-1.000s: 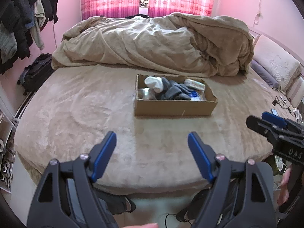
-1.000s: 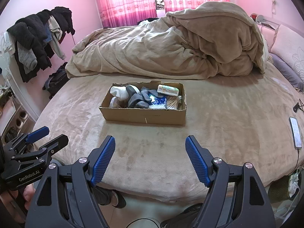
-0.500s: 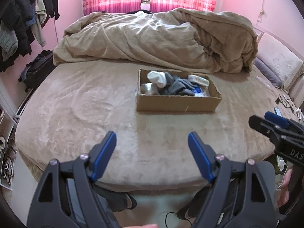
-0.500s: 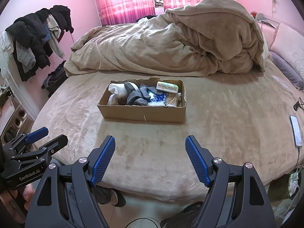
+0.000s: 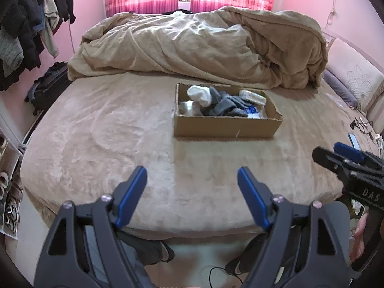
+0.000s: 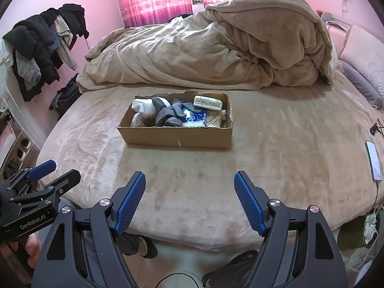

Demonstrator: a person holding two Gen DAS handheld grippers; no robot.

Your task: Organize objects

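A shallow cardboard box [image 5: 225,126] [image 6: 177,137] sits on the beige bed. It holds a white sock [image 5: 199,94] [image 6: 141,106], grey socks [image 5: 222,106] [image 6: 168,116], a blue-white packet [image 6: 193,117] and a pale wipes pack [image 5: 252,96] [image 6: 207,102]. My left gripper [image 5: 192,180] is open and empty over the bed's near edge, well short of the box. My right gripper [image 6: 189,182] is open and empty, also short of the box. Each shows at the edge of the other's view: the right gripper [image 5: 336,156], the left gripper [image 6: 55,172].
A crumpled beige duvet [image 5: 204,48] [image 6: 216,48] lies behind the box. A phone [image 6: 373,160] on a cable lies at the bed's right edge. Pillows [image 5: 355,81] are at right. Clothes [image 6: 43,48] hang at left, with a dark bag [image 5: 45,86] on the floor.
Both grippers have moved forward toward the bed and box, which now looks nearer. Both stay open and empty.
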